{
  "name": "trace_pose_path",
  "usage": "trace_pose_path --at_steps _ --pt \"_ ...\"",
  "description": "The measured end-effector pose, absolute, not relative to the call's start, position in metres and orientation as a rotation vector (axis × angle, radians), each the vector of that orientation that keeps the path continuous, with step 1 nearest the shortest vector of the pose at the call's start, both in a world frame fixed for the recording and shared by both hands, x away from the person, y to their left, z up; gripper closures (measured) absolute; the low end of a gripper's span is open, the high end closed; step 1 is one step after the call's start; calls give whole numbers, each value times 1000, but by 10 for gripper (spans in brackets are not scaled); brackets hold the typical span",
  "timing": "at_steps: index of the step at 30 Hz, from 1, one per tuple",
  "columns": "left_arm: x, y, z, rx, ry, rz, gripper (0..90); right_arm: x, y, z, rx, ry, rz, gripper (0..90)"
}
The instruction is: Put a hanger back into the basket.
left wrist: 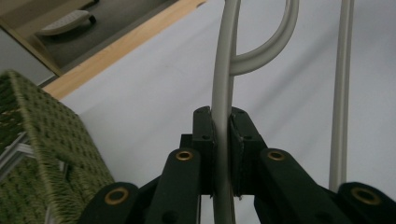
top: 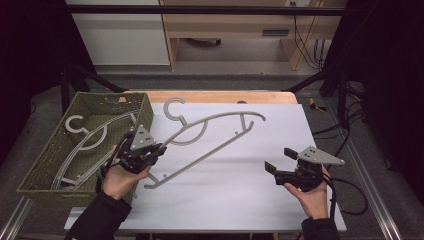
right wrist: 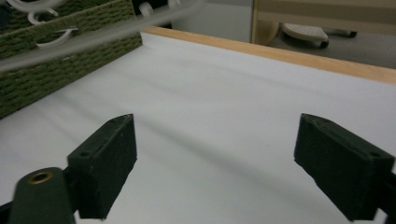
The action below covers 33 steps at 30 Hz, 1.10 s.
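Your left gripper is clamped tight on the grey hanger, its jaws pinching the shoulder rod just below the hook; in the left gripper view the rod runs straight up between the two pads, pressed from both sides. The hanger stretches away from that grip across the white table cover, its far end reaching toward the middle of the table, well apart from your right gripper. That gripper's jaws stand spread wide with nothing between them, only bare cover showing in the gap. Just beside your left hand sits the green woven basket, with another grey hanger lying inside it.
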<state>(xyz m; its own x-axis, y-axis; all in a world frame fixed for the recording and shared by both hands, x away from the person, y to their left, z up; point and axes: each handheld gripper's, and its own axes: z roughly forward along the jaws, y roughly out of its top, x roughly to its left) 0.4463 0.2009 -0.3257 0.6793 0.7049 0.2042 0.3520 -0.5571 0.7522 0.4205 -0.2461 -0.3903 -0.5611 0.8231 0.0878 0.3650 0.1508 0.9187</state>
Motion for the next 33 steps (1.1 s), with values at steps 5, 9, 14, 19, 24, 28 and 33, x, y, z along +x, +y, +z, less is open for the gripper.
trace_pose_path --at_steps 5,9,14,19,24,28,33 --pt "445 218 -307 2136 844 685 827 422 -249 -398 1171 1993 1386 48" --pt "443 236 -294 2079 878 717 828 422 -249 -400 1164 1989 1339 40" --pt "443 260 -281 2055 918 763 828 422 -250 -401 1168 1984 1328 31" --pt "445 286 -272 2012 952 803 828 422 -250 -401 1172 1977 1323 25" --pt "447 311 -268 2008 999 827 827 421 -250 -399 1170 1972 1339 25" --pt "450 332 -272 2003 1031 845 827 420 -249 -398 1173 1968 1345 24" --pt "454 354 -281 2006 1074 849 827 420 -250 -398 1166 1967 1345 24"
